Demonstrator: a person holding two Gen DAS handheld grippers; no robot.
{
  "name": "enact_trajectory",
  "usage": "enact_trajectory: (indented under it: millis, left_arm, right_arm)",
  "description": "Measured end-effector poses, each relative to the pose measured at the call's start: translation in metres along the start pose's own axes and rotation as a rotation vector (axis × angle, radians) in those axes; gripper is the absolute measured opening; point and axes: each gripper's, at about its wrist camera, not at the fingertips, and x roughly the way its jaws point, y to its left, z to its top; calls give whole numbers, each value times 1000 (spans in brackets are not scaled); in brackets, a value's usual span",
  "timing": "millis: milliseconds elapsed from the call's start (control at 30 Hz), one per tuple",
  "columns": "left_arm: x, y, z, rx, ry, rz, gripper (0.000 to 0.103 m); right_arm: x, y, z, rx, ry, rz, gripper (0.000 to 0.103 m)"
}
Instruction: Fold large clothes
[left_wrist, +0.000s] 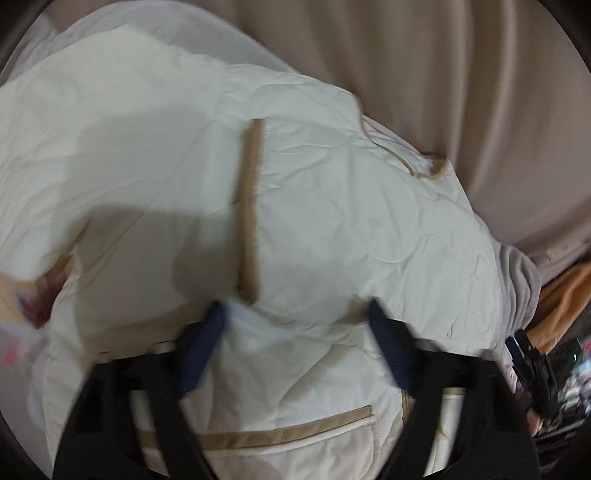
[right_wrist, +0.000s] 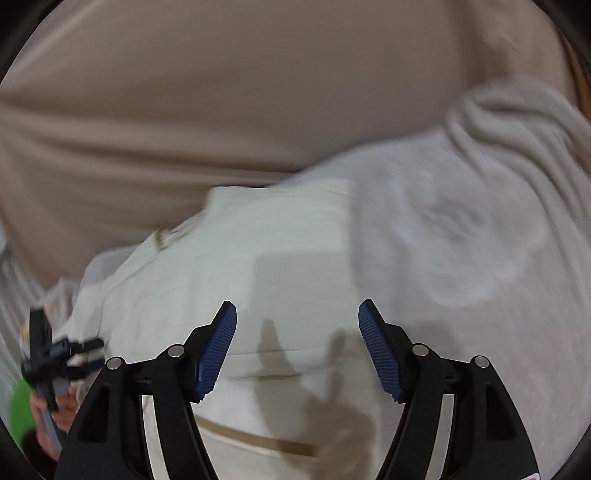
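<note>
We read no writing on the cream jacket (left_wrist: 332, 229); left gripper (left_wrist: 295, 317) and right gripper (right_wrist: 297, 314) both released above it.

Beige sheet (left_wrist: 461, 74) spread across far part of scene, long soft creases running through it. Pale grey fleecy cloth (right_wrist: 480, 221) lying right of centre, bunched into rolls at far right edge. Orange fabric (left_wrist: 565, 295) at right edge, partly hidden. Dark clutter (left_wrist: 565, 376) near it, too blurred to identify. Patterned red-and-pink material (left_wrist: 26, 314) at left edge, blurred. Green patch (right_wrist: 20, 406) at near left, unclear.
</note>
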Motion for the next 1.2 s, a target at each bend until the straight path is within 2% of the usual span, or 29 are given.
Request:
enact_trajectory:
  millis: [33,100,167,200,300,367,433,467,533,633,700,767,833,900,933,967,1033,1100,1167,1200]
  left_arm:
    - [2,-5,1,24,13,-15,26]
    - [0,-12,5,37,4,-14,12]
    - [-9,-19,10,69,-35,1,7]
    - [-16,-22,13,85,-72,25,7]
    - [-38,-15,20,111,-164,61,7]
    - [-28,-5,20,101,-135,73,7]
    - [6,4,13,99,-51,114,7]
    - [16,7,9,100,-38,119,8]
    - [20,6,4,114,-77,125,9]
    - [20,2,4,124,-85,129,9]
    - [22,1,4,122,-90,130,10]
    - [21,4,4,113,-102,127,10]
    - [16,10,0,111,-111,122,10]
    - [11,16,-4,112,-113,115,12]
    - [10,18,-4,109,-111,106,15]
    - [7,21,-5,106,-109,94,16]
    - [-6,30,-8,96,-109,72,24]
    - [-28,44,-14,78,-124,48,29]
    - [-56,62,-20,51,-159,56,32]
    - [-74,75,-22,33,-185,62,37]
  right_arm:
    - [5,-7,1,21,12,4,68]
    - [16,-6,5,45,33,26,66]
    - [30,9,8,-2,65,47,37]
    - [31,19,10,-47,61,18,16]
    - [5,42,9,-125,-49,86,5]
    - [8,39,3,-141,-43,71,4]
    - [46,24,-5,-142,105,-9,3]
    - [55,19,-8,-130,135,-8,2]
    - [42,22,0,-106,103,-20,3]
    - [3,50,14,-153,-47,-56,7]
    - [-2,78,28,-189,-102,-15,11]
    - [13,105,36,-224,-66,39,12]
    - [44,128,35,-268,-6,58,12]
    - [85,140,26,-303,74,22,10]
    - [100,139,22,-312,101,-26,2]
    - [108,133,19,-311,109,-55,0]
    - [101,100,20,-250,74,-56,0]
    - [76,60,27,-149,38,-117,0]
    - [40,31,26,-129,4,-164,1]
    - [18,21,21,-138,-15,-170,12]
